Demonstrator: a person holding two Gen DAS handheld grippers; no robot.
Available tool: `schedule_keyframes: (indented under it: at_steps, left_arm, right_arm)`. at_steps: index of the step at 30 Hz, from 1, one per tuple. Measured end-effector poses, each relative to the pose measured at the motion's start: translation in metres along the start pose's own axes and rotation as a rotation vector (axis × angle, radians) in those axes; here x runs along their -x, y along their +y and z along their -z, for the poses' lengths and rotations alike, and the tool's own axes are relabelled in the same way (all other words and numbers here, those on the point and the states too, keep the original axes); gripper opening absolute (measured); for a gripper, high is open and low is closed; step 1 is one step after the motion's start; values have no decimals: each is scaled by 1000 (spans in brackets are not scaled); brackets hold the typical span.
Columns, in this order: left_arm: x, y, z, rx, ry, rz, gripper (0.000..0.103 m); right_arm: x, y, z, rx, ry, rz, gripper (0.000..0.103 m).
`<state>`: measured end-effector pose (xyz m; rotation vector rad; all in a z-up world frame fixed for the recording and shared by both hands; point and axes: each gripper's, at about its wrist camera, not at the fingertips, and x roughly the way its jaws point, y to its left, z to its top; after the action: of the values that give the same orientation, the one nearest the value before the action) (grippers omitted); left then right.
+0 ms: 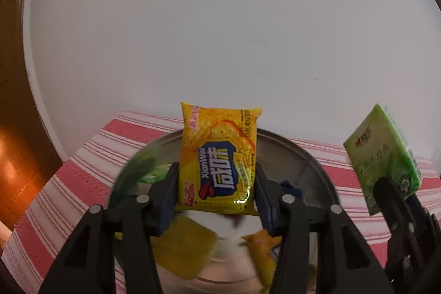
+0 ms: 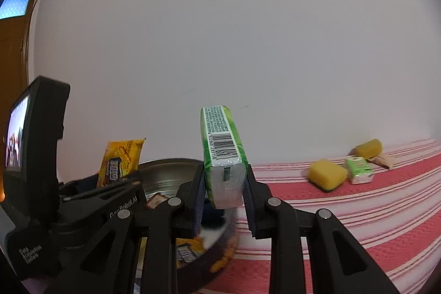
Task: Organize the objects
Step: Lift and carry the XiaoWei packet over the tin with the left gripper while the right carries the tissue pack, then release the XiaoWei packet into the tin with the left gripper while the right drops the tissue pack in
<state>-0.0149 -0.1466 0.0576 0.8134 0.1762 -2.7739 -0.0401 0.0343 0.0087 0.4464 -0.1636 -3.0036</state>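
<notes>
My left gripper (image 1: 217, 183) is shut on a yellow cracker packet (image 1: 219, 156) and holds it upright above a round metal bowl (image 1: 308, 156). The bowl holds a yellow sponge (image 1: 184, 247) and other packets, blurred. My right gripper (image 2: 223, 183) is shut on a green tissue pack (image 2: 223, 153), held upright at the bowl's right edge (image 2: 171, 164). In the left wrist view the tissue pack (image 1: 383, 153) and right gripper (image 1: 391, 200) are at the right. In the right wrist view the cracker packet (image 2: 121, 159) shows at the left.
The table has a red-and-white striped cloth (image 2: 358, 211). At the far right lie two yellow sponges (image 2: 326, 174) (image 2: 368, 148), a small green tissue pack (image 2: 358, 170) and a tan packet (image 2: 384, 160). A white wall stands behind. A wooden door (image 1: 16, 128) is at the left.
</notes>
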Motion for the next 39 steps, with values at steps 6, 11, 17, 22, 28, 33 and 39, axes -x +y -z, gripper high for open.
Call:
schedule_keyframes:
  at_steps: [6,11,17,22,28,33,39]
  left_arm:
    - [-14,21,-3,21,28,-35,49]
    - [-21,29,-2,26,48,-60,49]
    - [-31,34,-1,9,87,-109,49]
    - [-38,33,2,-25,102,-165,49]
    - [-44,32,6,-49,132,-182,49]
    - [-42,24,7,-72,144,-192,49]
    - [-37,18,6,-70,154,-178,56]
  right_arm:
    - [-22,17,-1,9,16,-40,28]
    - [-34,26,-2,16,21,-60,28]
    - [-42,36,2,21,35,-59,28]
    - [-49,35,10,68,40,-28,28]
    - [-56,34,14,99,52,-22,28]
    - [-53,41,13,101,71,-59,28]
    - [-50,48,16,79,101,-135,35]
